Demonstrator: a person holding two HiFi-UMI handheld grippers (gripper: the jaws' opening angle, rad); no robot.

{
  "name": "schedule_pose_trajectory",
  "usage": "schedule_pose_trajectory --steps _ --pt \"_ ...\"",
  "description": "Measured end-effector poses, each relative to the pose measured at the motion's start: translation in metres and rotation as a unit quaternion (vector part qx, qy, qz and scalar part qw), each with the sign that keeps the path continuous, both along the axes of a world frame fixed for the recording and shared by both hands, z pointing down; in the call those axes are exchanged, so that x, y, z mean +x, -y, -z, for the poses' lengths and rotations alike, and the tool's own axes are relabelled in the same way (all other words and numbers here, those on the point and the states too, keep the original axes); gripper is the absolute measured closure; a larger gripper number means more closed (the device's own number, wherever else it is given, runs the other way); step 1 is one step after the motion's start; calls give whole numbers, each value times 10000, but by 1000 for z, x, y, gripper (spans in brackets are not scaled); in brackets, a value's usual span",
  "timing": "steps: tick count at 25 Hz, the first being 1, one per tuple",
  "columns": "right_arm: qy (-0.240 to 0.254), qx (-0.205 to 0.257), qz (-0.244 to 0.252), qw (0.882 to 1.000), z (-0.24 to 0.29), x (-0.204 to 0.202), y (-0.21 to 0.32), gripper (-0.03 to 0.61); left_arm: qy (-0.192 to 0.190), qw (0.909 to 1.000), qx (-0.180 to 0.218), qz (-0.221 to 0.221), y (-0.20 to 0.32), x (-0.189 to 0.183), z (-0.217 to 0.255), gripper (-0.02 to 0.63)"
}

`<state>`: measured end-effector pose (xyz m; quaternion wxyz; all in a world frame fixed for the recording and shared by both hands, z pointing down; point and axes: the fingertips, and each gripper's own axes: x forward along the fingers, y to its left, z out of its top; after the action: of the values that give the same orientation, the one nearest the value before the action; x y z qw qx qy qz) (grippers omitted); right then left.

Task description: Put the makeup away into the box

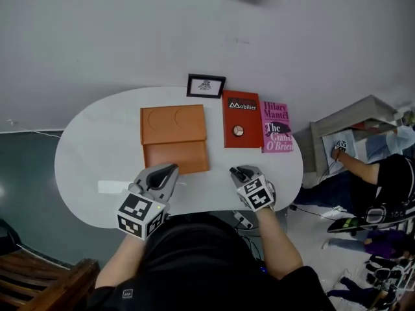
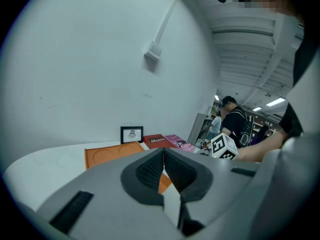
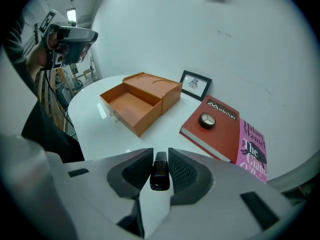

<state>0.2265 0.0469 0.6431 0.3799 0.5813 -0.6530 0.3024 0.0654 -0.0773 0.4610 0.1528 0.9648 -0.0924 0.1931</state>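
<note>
An orange box sits mid-table with its drawer pulled out toward me; the inside looks bare. My right gripper is shut on a small black makeup tube, held above the white table near its front edge, right of the box. In the head view this gripper hangs over the table's front right. A round compact lies on the red book. My left gripper is shut with nothing in it, in front of the drawer.
A pink book lies beside the red one, with a small framed picture behind the box. A clear strip lies on the table at the left. A person sits beyond the right edge. A wooden chair stands at the lower left.
</note>
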Motion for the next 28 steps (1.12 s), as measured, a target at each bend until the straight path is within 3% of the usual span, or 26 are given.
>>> schedule_pose_trajectory --steps 6,10,19,28 --pt "-576 -50 442 9973 25 -20 20 476 -367 9991 202 117 26 -33 20 600" --pt "-653 125 536 9963 48 -37 37 476 -494 9985 73 230 34 -50 18 600" --pt "-379 577 1285 9893 79 -95 94 476 -572 9960 23 683 52 -81 18 600" --pt "60 509 2342 9708 60 -148 141 476 -340 9892 -100 1424 73 -109 5 600"
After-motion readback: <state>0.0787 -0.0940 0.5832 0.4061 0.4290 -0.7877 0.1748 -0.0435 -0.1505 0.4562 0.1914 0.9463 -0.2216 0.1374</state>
